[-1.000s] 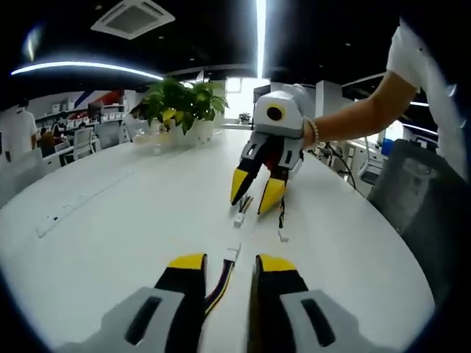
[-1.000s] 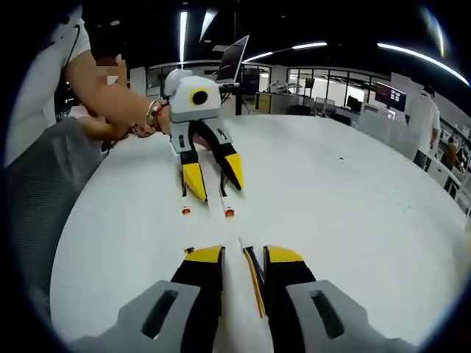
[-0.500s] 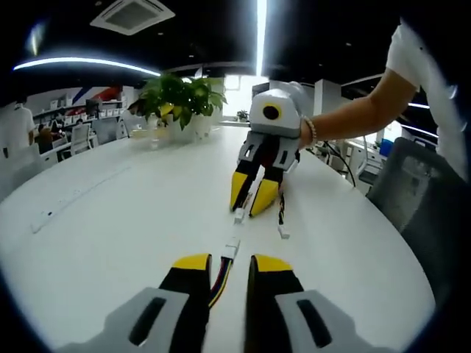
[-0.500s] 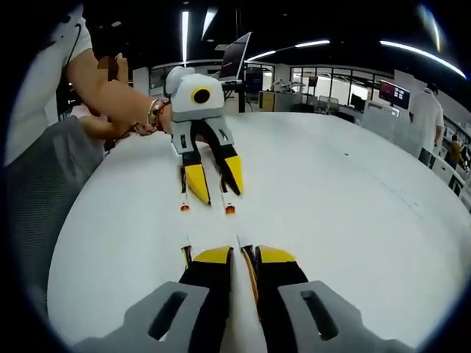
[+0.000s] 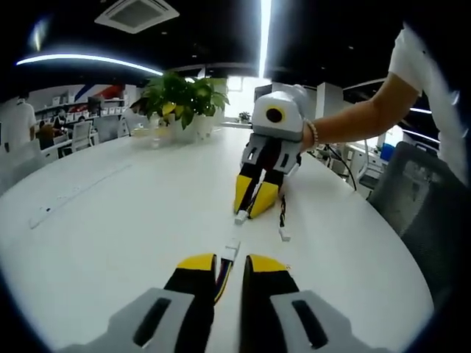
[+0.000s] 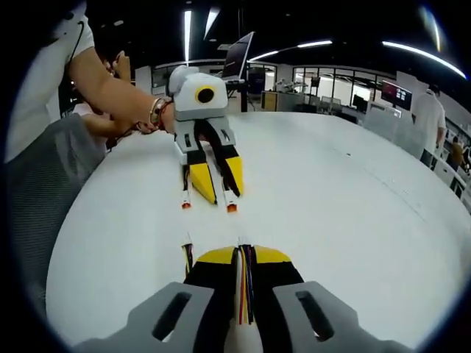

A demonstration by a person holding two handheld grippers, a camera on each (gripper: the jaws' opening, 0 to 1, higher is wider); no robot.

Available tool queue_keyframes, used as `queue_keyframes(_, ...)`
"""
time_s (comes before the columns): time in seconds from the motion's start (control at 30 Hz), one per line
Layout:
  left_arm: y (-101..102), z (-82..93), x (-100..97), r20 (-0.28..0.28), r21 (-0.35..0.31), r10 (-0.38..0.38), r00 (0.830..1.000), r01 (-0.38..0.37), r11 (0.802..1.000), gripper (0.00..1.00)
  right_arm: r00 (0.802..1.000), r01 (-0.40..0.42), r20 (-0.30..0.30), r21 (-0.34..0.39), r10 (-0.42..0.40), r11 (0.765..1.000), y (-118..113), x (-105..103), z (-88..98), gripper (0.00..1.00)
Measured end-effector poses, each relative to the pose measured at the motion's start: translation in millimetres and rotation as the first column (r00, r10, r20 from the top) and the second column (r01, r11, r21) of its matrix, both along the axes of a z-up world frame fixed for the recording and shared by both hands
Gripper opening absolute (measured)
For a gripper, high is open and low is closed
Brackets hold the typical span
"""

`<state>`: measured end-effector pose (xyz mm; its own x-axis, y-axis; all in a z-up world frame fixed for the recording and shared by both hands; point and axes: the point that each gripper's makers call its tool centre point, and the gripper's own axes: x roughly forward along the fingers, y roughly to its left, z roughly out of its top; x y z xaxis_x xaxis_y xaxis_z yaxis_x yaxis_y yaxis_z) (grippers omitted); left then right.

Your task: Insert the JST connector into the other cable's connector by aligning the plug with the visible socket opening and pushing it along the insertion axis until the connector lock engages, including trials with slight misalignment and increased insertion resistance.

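Right gripper [image 6: 244,257], jaws clamped on a multicoloured cable [image 6: 243,290]; left gripper [image 5: 227,262] grips a second cable [image 5: 223,271] on the white bench [image 5: 118,213].

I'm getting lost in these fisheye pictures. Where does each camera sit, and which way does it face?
Left gripper view: rides the left gripper, looks along the table at the right gripper; own jaws and the person's arm show.
Right gripper view: rides the right gripper, looks the opposite way at the left gripper; own jaws, shut on wires, and the other arm show.
Shared: the views face each other; both show both grippers and the table.
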<state>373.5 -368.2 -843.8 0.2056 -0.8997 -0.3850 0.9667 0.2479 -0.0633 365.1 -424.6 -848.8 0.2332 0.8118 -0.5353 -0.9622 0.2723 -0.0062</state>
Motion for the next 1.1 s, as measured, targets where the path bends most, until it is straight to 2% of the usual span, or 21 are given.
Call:
queue_keyframes(0.37,-1.2,-0.8,-0.9,-0.009,-0.005,-0.004,1.000,0.004,1.000,0.03,1.000,-0.014,0.005,-0.004,0.014,1.000,0.3,-1.5,-0.1,0.04)
queue_keyframes(0.77,1.4,-1.2,0.9,-0.028,-0.008,0.010,1.000,-0.010,1.000,0.01,1.000,-0.013,0.001,-0.005,0.013,1.000,-0.4,-2.9,2.0,0.03)
queue_keyframes(1.0,6.9,12.9,-0.2,-0.004,-0.002,0.014,1.000,-0.014,1.000,0.01,1.000,-0.020,0.011,-0.013,0.020,1.000,-1.4,-3.8,13.2,0.03)
queue_keyframes(1.1,10.8,14.5,-0.9,0.018,0.026,0.014,1.000,-0.015,1.000,0.01,0.999,-0.031,0.017,-0.025,0.031,0.999,0.5,-6.8,16.8,0.03)
